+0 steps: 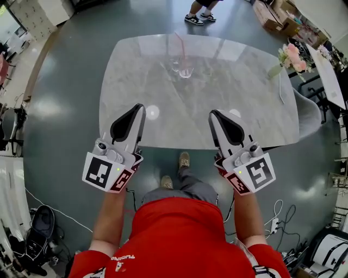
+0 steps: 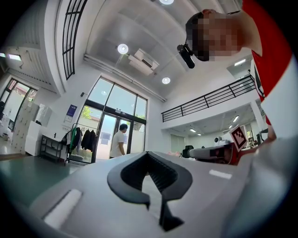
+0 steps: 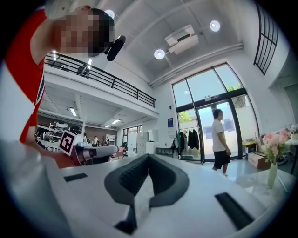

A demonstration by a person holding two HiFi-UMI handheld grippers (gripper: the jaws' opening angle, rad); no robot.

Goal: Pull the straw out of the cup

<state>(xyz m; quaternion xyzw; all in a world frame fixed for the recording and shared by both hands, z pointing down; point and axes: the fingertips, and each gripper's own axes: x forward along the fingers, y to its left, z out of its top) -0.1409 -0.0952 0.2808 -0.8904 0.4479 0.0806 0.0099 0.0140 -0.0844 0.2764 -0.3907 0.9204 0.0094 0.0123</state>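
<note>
In the head view a clear glass cup [image 1: 186, 68] stands on the far side of the marble table [image 1: 239, 103], with a thin pink straw [image 1: 180, 45] leaning out of it to the left. Both grippers hover over the table's near edge, well short of the cup. My left gripper [image 1: 134, 115] and right gripper [image 1: 219, 120] each have their black jaws together with nothing between them. Both gripper views look upward at the room, and neither shows the cup. The pads of the left gripper [image 2: 152, 182] and the right gripper [image 3: 145, 182] meet, empty.
A vase of pink flowers [image 1: 290, 57] stands at the table's right end, also seen as flowers [image 3: 274, 145]. A grey chair [image 1: 312, 116] sits to the right. A person's feet [image 1: 197, 17] are beyond the table. Cardboard boxes [image 1: 276, 14] lie at the back right, and cables [image 1: 44, 223] run across the floor.
</note>
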